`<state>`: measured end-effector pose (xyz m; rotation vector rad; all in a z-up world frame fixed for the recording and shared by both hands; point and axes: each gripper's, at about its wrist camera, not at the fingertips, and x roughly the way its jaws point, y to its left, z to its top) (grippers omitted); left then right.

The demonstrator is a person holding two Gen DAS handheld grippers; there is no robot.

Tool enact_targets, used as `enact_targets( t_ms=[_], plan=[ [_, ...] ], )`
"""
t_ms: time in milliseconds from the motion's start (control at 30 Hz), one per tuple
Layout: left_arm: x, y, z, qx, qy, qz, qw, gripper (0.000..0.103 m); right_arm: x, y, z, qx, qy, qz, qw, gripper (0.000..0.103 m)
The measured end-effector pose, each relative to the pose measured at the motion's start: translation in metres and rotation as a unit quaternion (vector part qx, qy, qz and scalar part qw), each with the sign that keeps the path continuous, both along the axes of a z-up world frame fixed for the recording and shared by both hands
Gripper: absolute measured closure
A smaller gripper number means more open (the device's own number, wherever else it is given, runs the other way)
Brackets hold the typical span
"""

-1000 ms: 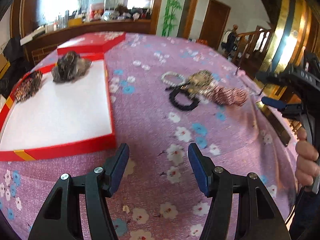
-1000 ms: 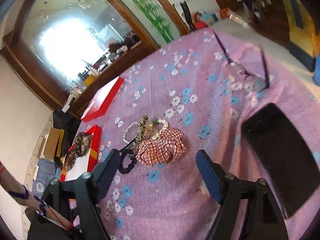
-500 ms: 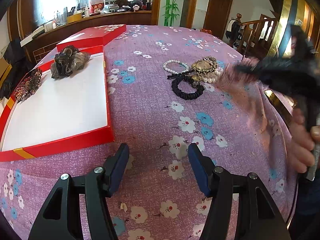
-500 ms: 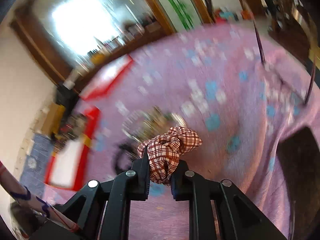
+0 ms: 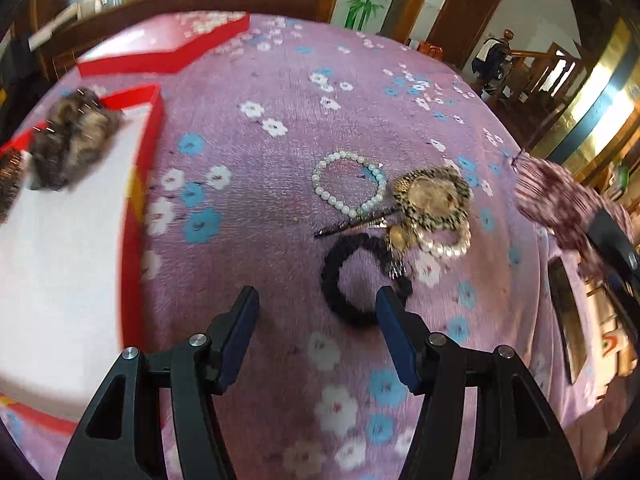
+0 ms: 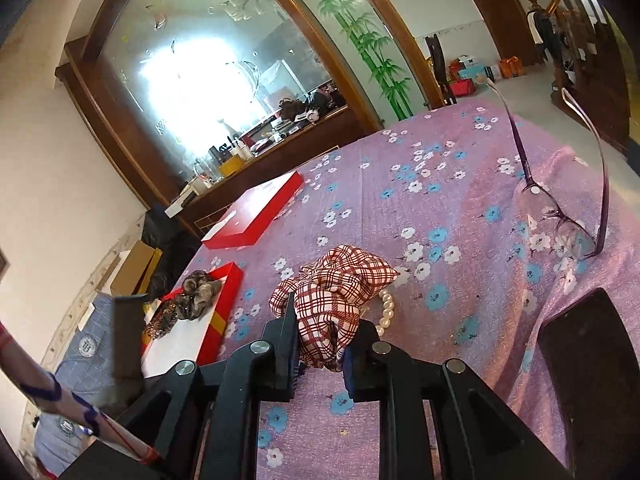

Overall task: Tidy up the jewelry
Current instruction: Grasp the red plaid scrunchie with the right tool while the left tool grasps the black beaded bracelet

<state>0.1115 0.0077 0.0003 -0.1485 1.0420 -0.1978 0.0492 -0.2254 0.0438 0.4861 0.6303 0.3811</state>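
Observation:
My right gripper is shut on a red plaid scrunchie and holds it above the purple flowered cloth; the scrunchie also shows blurred at the right of the left wrist view. My left gripper is open and empty, low over the cloth, with a black scrunchie just ahead of its right finger. Beyond lie a pearl bracelet, a leopard-print scrunchie, a hair clip and a second pearl string. The red tray with a white floor holds a brown scrunchie.
The tray's red lid lies farther back on the table. Purple-framed glasses rest at the right. A dark phone lies near the right edge. A wooden sideboard with a mirror stands behind the table.
My right gripper closed on the plaid scrunchie and lifted it off the pile. My left gripper moved forward and right, toward the black scrunchie.

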Motion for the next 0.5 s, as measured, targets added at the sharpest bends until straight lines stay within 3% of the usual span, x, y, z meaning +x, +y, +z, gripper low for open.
enact_targets(
  t_ms=[67,233,267,300,400,500],
  plan=[
    [0.005,-0.003,0.000,0.011,-0.009,0.007,0.9999,0.048,-0.001,-0.002,0.000,0.000,0.003,-0.002,1.000,0.083],
    [0.005,-0.013,-0.004,0.065,-0.044,0.000,0.9969,0.074,0.002,-0.002,-0.002,0.002,0.009,0.000,1.000,0.083],
    [0.002,-0.016,-0.004,0.077,-0.052,-0.006,0.9957,0.090,0.003,-0.002,-0.002,0.003,0.011,0.001,1.000,0.083],
    [0.000,-0.018,-0.004,0.083,-0.055,-0.013,0.9949,0.099,0.003,-0.001,-0.003,0.002,0.012,0.002,1.000,0.083],
    [-0.005,-0.015,0.000,0.067,-0.063,-0.031,0.9953,0.099,0.005,0.002,-0.002,-0.005,0.012,0.003,1.000,0.083],
    [-0.014,-0.007,0.017,0.036,-0.097,-0.040,0.9939,0.099,0.005,0.006,-0.002,-0.011,0.007,0.006,1.000,0.083]
  ],
)
